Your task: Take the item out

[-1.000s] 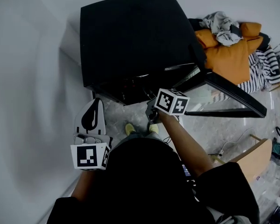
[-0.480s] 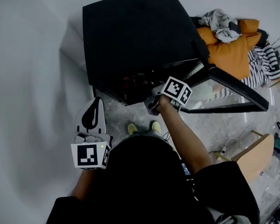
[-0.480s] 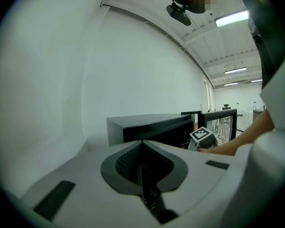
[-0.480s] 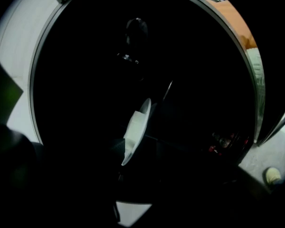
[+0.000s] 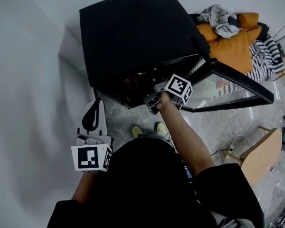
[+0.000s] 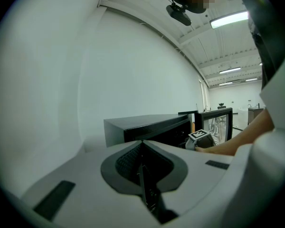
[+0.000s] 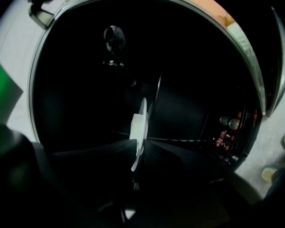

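Note:
A black cabinet (image 5: 133, 37) stands on the floor with its glass door (image 5: 232, 87) swung open to the right. My right gripper (image 5: 156, 96) reaches into the dark opening, so its jaws are hidden in the head view. In the right gripper view, a thin white item (image 7: 141, 127) stands edge-on between the dark pads of the right gripper (image 7: 138, 151). The jaws are closing and press on both of its sides. My left gripper (image 5: 97, 103) hangs low at the left, away from the cabinet. It is shut and empty, and its jaws meet in the left gripper view (image 6: 142, 146).
Small red and silver parts (image 7: 228, 127) sit at the right inside the cabinet. A pile of orange and striped clothes (image 5: 232, 42) lies behind the door. A wooden board (image 5: 259, 156) and a cable lie at the right. A white wall runs along the left.
My right gripper has moved left and further into the cabinet's opening. The left gripper has stayed where it was.

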